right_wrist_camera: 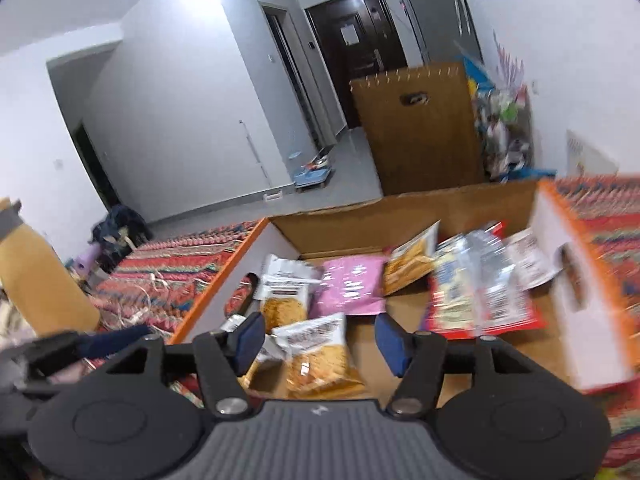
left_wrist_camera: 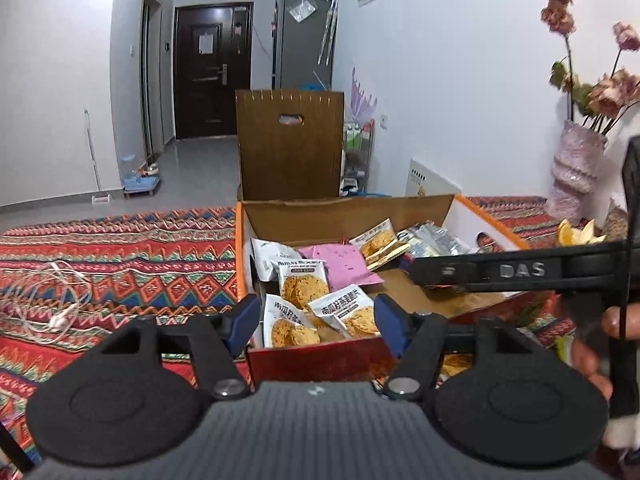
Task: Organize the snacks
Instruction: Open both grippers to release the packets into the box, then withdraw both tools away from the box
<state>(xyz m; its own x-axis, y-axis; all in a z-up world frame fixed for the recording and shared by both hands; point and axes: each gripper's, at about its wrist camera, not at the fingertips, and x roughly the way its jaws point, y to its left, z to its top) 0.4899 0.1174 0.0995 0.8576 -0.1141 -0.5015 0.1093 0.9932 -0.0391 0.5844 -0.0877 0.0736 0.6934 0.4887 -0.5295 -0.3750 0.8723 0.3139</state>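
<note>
The left gripper (left_wrist_camera: 316,320), low in the frame's centre, stood with jaws apart, gripping nothing, over the near wall of the cardboard box (left_wrist_camera: 320,354). Between its blue pads (left_wrist_camera: 246,316) showed three white cookie packets (left_wrist_camera: 304,282) printed with golden biscuits. The right gripper (right_wrist_camera: 320,342) likewise gaped empty above one such packet (right_wrist_camera: 320,356). Farther in lay one pink packet (right_wrist_camera: 348,288) at the centre and a blurred red-and-silver bag (right_wrist_camera: 476,300) at the right. Beyond the box a patterned cloth (left_wrist_camera: 120,256) spread leftward, and one vase (left_wrist_camera: 572,168) stood at the right edge.

Left claw (left_wrist_camera: 316,320) and right claw (right_wrist_camera: 320,338) both gape, empty.
</note>
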